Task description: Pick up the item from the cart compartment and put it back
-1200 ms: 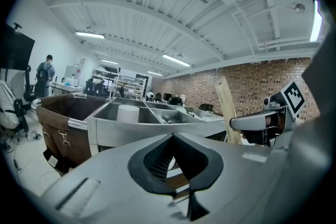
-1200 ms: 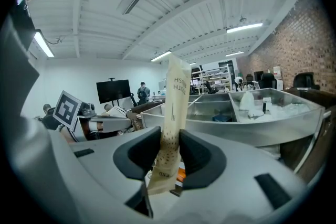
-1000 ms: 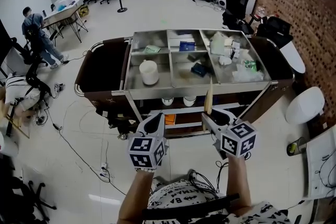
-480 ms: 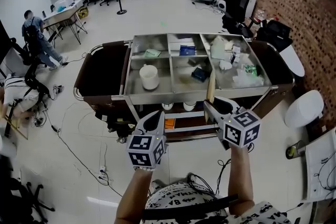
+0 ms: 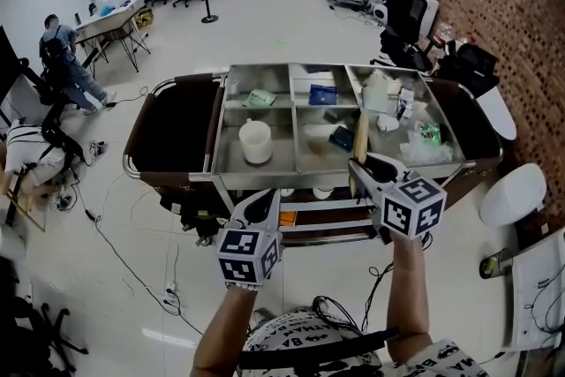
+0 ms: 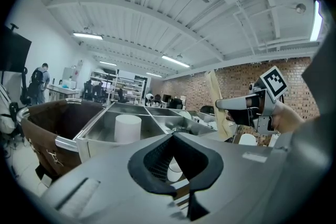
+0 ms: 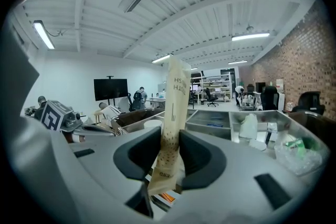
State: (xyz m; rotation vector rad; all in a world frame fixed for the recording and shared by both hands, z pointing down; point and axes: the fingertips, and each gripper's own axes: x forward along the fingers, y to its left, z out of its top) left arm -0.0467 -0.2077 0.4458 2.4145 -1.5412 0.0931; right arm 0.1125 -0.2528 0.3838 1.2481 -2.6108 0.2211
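A long beige paper packet (image 5: 360,135) (image 7: 173,107) stands upright between the jaws of my right gripper (image 5: 357,165) (image 7: 170,134), which is shut on its lower part. The packet hangs over the front rim of the steel cart (image 5: 265,177), in front of the middle and right compartments. My left gripper (image 5: 267,195) (image 6: 173,135) hovers lower and to the left, short of the cart, with its tips together and nothing in them. The left gripper view also shows the packet (image 6: 215,97) and the right gripper (image 6: 231,106).
A white cylinder (image 5: 256,141) (image 6: 127,128) stands in the front left compartment. Blue packs (image 5: 322,94) (image 5: 342,137), a plastic bottle (image 5: 375,90) and bags (image 5: 430,132) fill the others. White cups (image 5: 320,192) sit on the lower shelf. Cables (image 5: 115,247) cross the floor; people (image 5: 62,57) work far left.
My right gripper has carried the packet forward and up to the cart's front rim. The cart now sits closer in the head view. The left gripper has barely moved.
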